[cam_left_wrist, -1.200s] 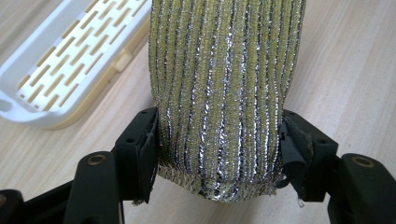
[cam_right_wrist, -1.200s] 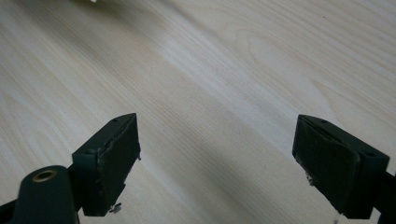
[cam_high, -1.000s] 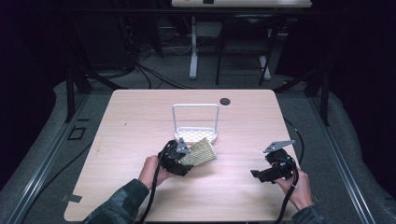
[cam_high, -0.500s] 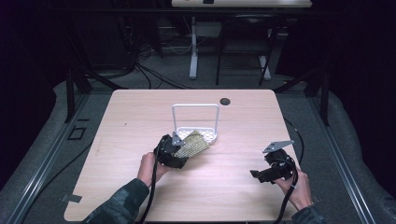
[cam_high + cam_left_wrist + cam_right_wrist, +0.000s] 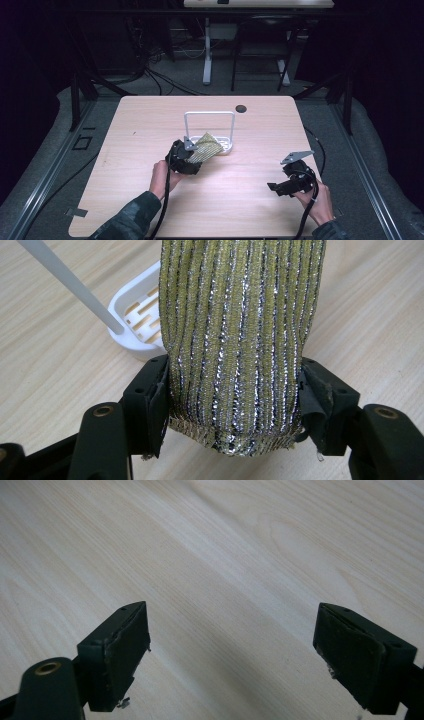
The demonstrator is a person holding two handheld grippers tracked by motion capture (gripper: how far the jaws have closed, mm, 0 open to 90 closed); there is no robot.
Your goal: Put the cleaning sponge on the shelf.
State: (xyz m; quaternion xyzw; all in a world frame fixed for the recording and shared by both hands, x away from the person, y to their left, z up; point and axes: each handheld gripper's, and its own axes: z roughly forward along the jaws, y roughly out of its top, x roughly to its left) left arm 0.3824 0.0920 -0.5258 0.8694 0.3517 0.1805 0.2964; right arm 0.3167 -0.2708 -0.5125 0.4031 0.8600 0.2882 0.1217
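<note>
— Since a second ago the left gripper (image 5: 192, 156) has carried the yellow-and-silver scrubbing pad (image 5: 205, 147) up the table toward the white rack (image 5: 210, 131), hasn't it?

— Yes. Earlier the pad hung nearer the person's edge, well short of the rack. Now its far end lies over the rack's low slotted tray, under the tall hoop.

— And the right gripper (image 5: 274, 187)?

— Hardly shifted. It sits low at the right side of the wooden table (image 5: 260, 125), held in the right hand (image 5: 316, 200), well apart from the rack and the pad.

— How do its jaws stand?

— Spread wide. In the right gripper view its two black pads (image 5: 120, 652) stand far apart with bare wood grain between them.

— And the left one's?

— Pinching the pad. In the left gripper view the scrubbing pad (image 5: 235, 340) fills the gap between the jaws, squeezed at its near end, where silver threads bunch up. Its ribbed length runs away from the camera.

— Can you see the rack there too?

— A corner of the white rack (image 5: 135, 315), with slots in its floor, just behind the pad on the left, and one thin white rod rising slantwise from it.

— Is the pad touching the tray?

— I cannot tell; it is over it, at least.

— Who holds the left gripper?

— The left hand (image 5: 161, 177), coming from a dark patterned sleeve (image 5: 127, 220).
</note>
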